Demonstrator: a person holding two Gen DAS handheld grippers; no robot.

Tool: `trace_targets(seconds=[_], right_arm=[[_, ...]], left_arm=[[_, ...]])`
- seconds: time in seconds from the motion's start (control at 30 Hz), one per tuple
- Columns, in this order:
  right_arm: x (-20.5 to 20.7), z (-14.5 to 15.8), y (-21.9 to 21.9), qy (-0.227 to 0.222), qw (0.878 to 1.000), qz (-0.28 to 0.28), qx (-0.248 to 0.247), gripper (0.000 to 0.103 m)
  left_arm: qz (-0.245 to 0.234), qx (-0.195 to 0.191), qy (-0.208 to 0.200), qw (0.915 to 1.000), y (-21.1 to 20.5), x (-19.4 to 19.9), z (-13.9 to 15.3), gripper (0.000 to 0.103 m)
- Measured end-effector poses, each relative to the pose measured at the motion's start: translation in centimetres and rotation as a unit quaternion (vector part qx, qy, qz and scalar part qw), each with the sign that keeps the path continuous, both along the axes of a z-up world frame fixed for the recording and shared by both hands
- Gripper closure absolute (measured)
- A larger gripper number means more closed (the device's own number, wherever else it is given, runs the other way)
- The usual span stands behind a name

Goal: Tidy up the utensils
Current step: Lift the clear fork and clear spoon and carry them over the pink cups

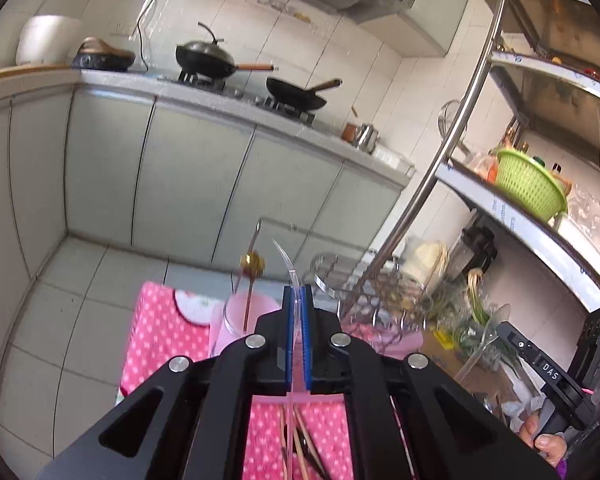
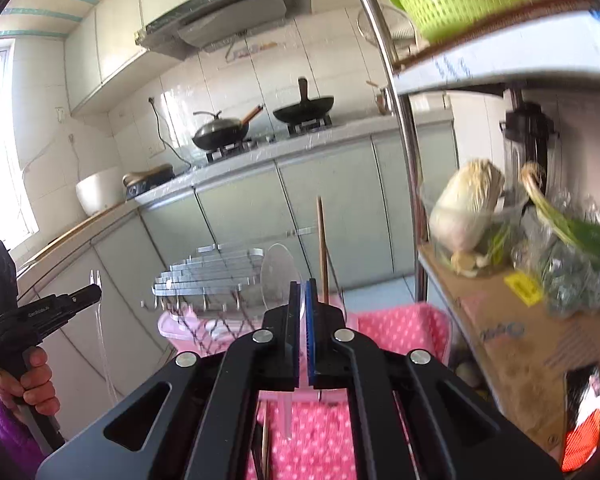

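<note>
My left gripper (image 1: pixel 297 290) is shut on a clear plastic fork (image 1: pixel 287 266), whose curved tines stick up past the blue pads. It hangs above a pink cup (image 1: pixel 236 316) that holds a gold-tipped stick (image 1: pixel 252 266). My right gripper (image 2: pixel 302 286) is shut on a clear plastic spoon (image 2: pixel 278 276), bowl up. A wooden chopstick (image 2: pixel 322 248) stands just behind it. The left gripper and its fork (image 2: pixel 96 280) show at the left of the right wrist view. Several chopsticks (image 1: pixel 300 440) lie on the pink dotted cloth (image 1: pixel 160 340) below.
A metal wire rack (image 2: pixel 208 276) stands on a pink tray at the table's far side. A steel shelf post (image 2: pixel 404 140) and shelves with a green basket (image 1: pixel 528 188), cabbage (image 2: pixel 464 208) and a cardboard box rise at the right. The kitchen counter with woks lies beyond.
</note>
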State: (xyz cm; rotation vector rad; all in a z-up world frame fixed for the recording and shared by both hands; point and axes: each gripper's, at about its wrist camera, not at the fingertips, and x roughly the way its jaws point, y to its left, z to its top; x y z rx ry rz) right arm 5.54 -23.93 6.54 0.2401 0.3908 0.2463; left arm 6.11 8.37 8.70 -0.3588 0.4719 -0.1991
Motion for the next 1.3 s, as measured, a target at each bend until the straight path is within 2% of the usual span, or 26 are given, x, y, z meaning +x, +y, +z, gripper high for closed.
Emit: trace_targets(seconds=[0.27,0.47,0.63,0.73,0.93,1.1,1.3], right_arm=[[2.5,5.2,-0.3,-0.064,0.998,-0.009,-0.013,0.1],[5.5,7.0,-0.7,-0.083,0.996,-0.023,-0.023,0.1],[7.6,5.6,-0.9,-0.068,0.997,-0.027,-0.031,0.1],[8.6,4.3,-1.2,-0.059,0.998,-0.03,-0.018,0.1],[9.9,1.9,-0.9,-0.042,0.999,-0.027,-0.013,0.1],[10.5,0.2,-0.8,-0.024,0.999,-0.029,-0.007,0.1],[10.9,-2.7,-1.2,0.017,0.999,-0.029,0.014,0.1]], left_arm=[[0.032,-0.003,-0.054,0.998,0.5,3.2,4.1,0.1],[0.063,0.006,-0.079,0.9949,0.8,6.1,5.2,0.1],[0.084,0.01,-0.088,0.9925,1.1,8.4,4.5,0.1],[0.095,0.018,-0.092,0.991,1.0,9.5,4.1,0.1],[0.112,0.042,-0.118,0.9858,0.6,10.2,2.7,0.1],[0.111,0.04,-0.13,0.9845,0.5,10.4,0.8,0.1],[0.105,0.033,-0.1,0.9888,0.7,10.4,-2.4,0.1]])
